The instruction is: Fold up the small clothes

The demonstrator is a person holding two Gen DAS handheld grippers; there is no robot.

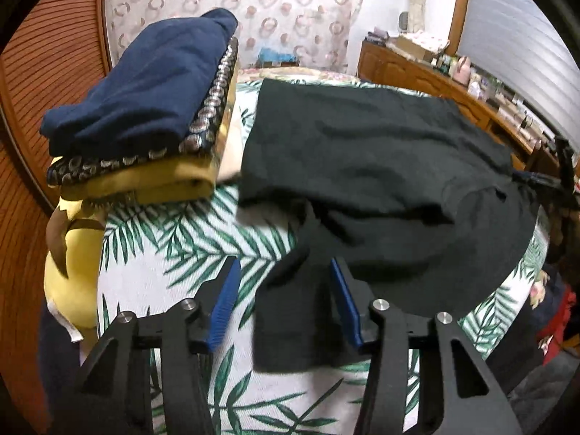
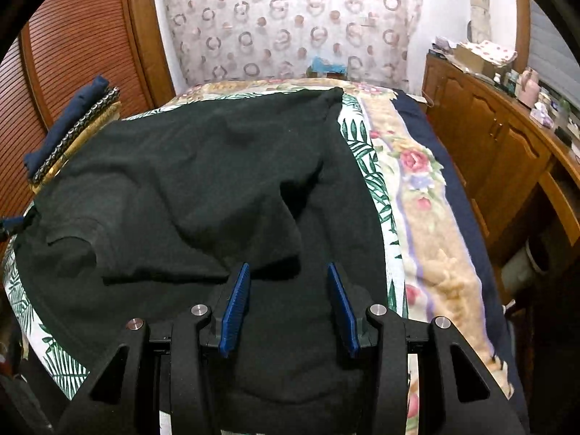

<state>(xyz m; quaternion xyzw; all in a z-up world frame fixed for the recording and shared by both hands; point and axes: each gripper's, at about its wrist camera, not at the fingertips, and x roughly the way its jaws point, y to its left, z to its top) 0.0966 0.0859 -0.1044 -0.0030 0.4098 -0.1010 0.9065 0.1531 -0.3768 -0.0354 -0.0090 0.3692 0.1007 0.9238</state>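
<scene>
Spread over the leaf-print bed (image 1: 174,253), our black shirt (image 1: 380,166) lies rumpled. Both tools, left (image 1: 284,302) and right (image 2: 288,304), stand half open, holding nothing. We should pinch each sleeve edge squarely before folding inward.

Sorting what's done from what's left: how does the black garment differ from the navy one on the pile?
The black garment lies spread and rumpled across the leaf-print sheet; the navy garment is folded into a compact bundle. The black one rests directly on the sheet, while the navy one tops a stack of folded clothes. The black one covers far more area. Both are dark, plain fabric.
</scene>
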